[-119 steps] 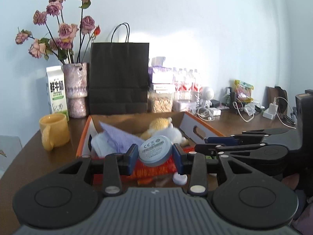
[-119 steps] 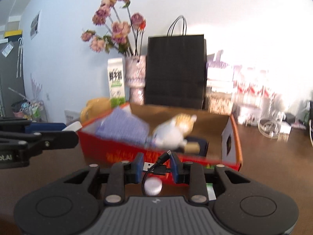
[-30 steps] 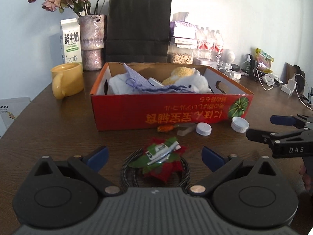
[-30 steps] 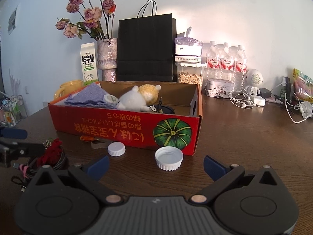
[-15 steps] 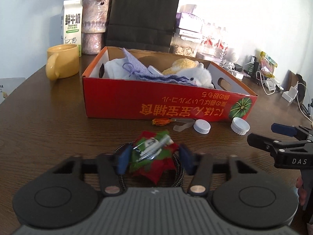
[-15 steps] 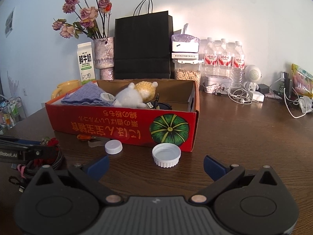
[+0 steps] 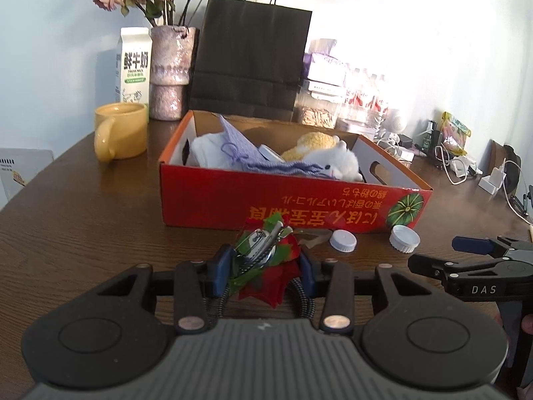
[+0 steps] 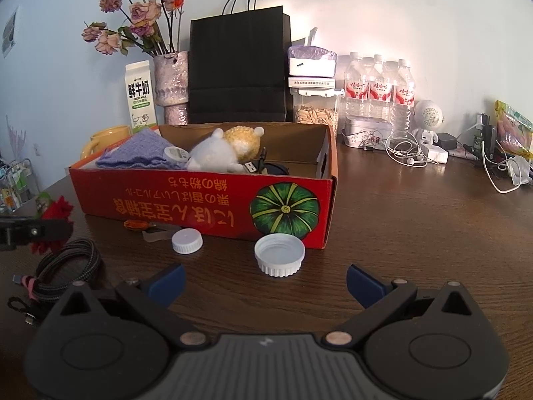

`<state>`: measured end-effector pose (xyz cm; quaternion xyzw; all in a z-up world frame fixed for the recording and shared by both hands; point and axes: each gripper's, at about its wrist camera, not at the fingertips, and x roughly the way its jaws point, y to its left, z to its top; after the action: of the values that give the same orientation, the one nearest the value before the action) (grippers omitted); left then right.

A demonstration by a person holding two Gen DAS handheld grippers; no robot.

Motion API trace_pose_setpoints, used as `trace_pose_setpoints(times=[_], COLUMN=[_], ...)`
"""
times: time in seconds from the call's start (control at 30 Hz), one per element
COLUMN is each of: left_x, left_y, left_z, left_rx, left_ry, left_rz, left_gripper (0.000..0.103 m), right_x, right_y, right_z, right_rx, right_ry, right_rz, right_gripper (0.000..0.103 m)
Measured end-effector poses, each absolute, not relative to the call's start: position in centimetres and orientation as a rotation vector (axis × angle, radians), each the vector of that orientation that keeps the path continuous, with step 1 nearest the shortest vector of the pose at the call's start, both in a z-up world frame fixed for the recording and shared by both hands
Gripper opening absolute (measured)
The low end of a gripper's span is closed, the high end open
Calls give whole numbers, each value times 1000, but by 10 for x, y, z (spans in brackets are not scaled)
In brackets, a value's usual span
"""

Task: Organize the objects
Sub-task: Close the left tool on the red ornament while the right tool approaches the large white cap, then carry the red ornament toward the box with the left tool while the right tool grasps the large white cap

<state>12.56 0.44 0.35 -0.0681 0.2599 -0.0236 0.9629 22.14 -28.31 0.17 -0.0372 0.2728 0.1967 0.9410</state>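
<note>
Two tools at work over the dark wooden counter (image 8: 416, 233): left tool (image 7: 265, 268) just clamped on red-and-green fabric flower clip (image 7: 266, 260) for boxing, right tool (image 8: 265, 278) spread wide before ribbed white plastic cap (image 8: 279, 255).

My right tool (image 7: 479, 256) reads "DAS"; the milk carton (image 8: 141, 96) by the worktop's back edge reads "FRESH MILK".
</note>
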Motion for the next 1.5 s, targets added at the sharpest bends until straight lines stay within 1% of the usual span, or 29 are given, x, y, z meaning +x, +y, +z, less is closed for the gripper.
trace_pose_setpoints(times=[0.23, 0.3, 0.47, 0.63, 1.03, 1.07, 1.13, 1.17, 1.2, 1.3, 1.5], left_x=[118, 117, 116, 116, 115, 114, 113, 113, 112, 111, 110], left_y=[6, 8, 12, 14, 12, 12, 12, 12, 13, 14, 15], left_z=[8, 8, 8, 7, 6, 6, 6, 7, 7, 10, 15], left_rx=[-108, -111, -117, -122, -125, -126, -127, -127, -126, -127, -121], left_ry=[497, 496, 496, 495, 499, 500, 499, 497, 496, 488, 470], left_rz=[-41, -42, -38, -42, -50, -50, -51, -52, -52, -50, -47], left_gripper=[42, 42, 42, 42, 42, 42, 42, 42, 42, 42, 42], right_x=[242, 252, 268, 275, 278, 277, 274, 272, 271, 264, 239], right_y=[-277, -276, -266, -259, -255, -255, -255, -255, -255, -255, -252], right_z=[-5, -8, -11, -10, -10, -10, -9, -8, -8, -6, 4], right_rx=[-67, -58, -96, -96, -96, -95, -94, -94, -93, -86, -104], right_ry=[633, 669, 680, 669, 670, 667, 651, 643, 638, 625, 525], right_rz=[363, 348, 327, 336, 332, 333, 348, 352, 358, 395, 444], right_gripper=[102, 96, 94, 85, 85, 83, 67, 51, 39, 39, 39])
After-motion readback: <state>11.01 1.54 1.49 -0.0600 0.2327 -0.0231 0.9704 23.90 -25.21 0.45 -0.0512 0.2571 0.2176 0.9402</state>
